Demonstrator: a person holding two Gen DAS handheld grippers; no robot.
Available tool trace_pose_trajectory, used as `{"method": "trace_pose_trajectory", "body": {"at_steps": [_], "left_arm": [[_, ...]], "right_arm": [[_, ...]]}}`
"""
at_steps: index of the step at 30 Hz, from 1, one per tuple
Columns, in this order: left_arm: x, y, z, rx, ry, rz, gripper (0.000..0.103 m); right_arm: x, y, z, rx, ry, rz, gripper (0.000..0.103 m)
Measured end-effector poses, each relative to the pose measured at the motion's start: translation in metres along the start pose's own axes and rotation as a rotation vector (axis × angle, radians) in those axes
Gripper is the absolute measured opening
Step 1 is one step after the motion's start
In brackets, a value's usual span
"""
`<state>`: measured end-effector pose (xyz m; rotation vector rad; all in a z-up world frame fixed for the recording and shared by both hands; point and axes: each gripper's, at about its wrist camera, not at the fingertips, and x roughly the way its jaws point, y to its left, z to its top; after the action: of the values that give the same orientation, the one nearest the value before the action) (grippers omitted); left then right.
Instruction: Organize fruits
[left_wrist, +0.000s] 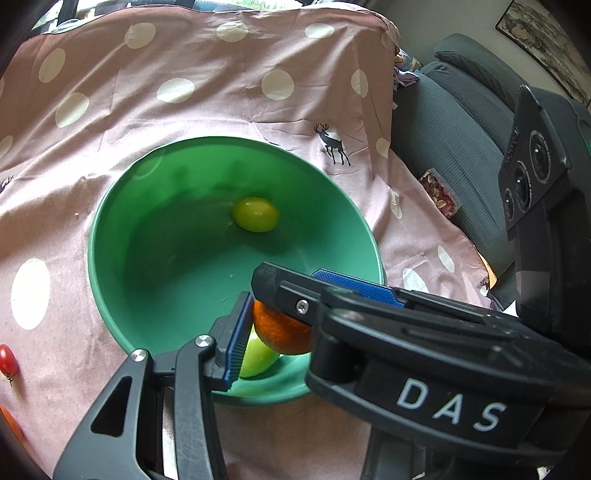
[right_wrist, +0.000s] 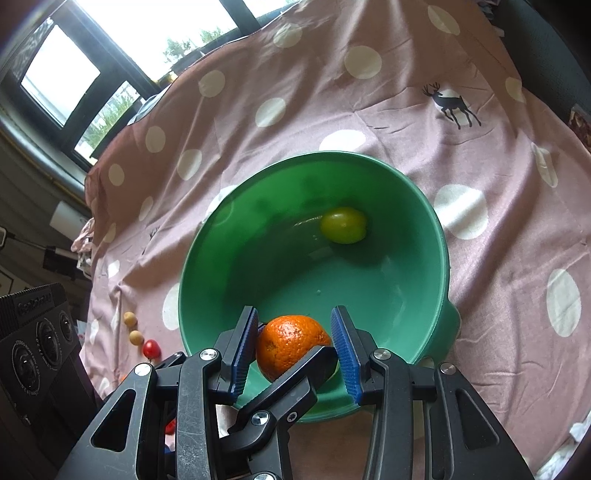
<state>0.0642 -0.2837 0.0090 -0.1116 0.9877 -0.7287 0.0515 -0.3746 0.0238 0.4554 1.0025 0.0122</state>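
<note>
The right gripper (right_wrist: 294, 321) is clamped on an orange (right_wrist: 291, 343), a blue pad on each side, just inside the near rim of the green bowl (right_wrist: 314, 155). The left gripper (left_wrist: 291, 325) crosses under the orange. One pad rests against a pale green fruit (left_wrist: 258, 356); its other finger is hidden, so its grip cannot be told. A yellow-green fruit (right_wrist: 343, 229) lies at the bowl's far side. Left of the bowl, a cherry tomato (right_wrist: 151, 348) sits on the pink dotted cloth (right_wrist: 369, 110).
</note>
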Motion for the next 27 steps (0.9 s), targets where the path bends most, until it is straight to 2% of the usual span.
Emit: {"method": "trace_pose_trajectory", "body": {"at_steps": [16, 23, 27], "left_arm": [[0.003, 0.003, -0.001, -0.013, 0.044, 0.027, 0.045], [-0.014, 0.012, -0.003, -0.064, -0.004, 0.008, 0.045], [-0.038, 0.017, -0.006, -0.078, -0.051, -0.007, 0.054]], "right_arm": [[0.003, -0.004, 0.000, 0.007, 0.016, -0.002, 0.045], [0.000, -0.006, 0.000, 0.037, 0.009, 0.037, 0.044], [-0.007, -0.003, 0.001, 0.050, -0.014, 0.028, 0.045]]}}
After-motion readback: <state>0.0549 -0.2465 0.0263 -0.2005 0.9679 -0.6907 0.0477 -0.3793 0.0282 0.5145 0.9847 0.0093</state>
